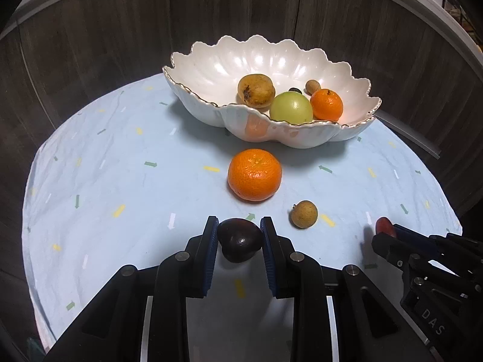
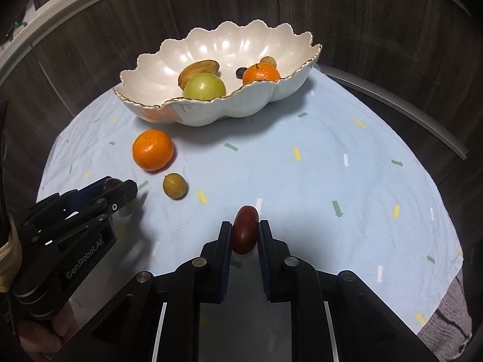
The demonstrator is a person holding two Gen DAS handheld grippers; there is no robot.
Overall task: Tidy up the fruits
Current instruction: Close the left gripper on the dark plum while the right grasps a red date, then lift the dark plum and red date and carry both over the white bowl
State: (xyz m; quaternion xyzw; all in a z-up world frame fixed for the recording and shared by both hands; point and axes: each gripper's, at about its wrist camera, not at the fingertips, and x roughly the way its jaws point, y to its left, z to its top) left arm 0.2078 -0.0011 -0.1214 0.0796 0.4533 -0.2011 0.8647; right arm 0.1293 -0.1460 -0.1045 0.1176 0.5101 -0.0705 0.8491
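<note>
Dark wood panels stand behind a round table with a pale blue cloth (image 1: pixel 120 150) printed with small arrows. On the side of the left gripper (image 1: pixel 240 226) one reads "GenRobot.AI"; the right gripper (image 2: pixel 245 226) shows "DAS". The left gripper is clenched on a dark plum (image 1: pixel 239 239), the right on a red oval fruit (image 2: pixel 245 232), both low over the cloth. A mandarin (image 1: pixel 254 174) and a brown longan (image 1: pixel 304 214) lie on the cloth before the scalloped white bowl (image 1: pixel 211 69).

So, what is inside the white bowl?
In the bowl: a yellow-brown fruit, a green fruit, an orange, a small tan fruit and a dark one, half hidden.
</note>
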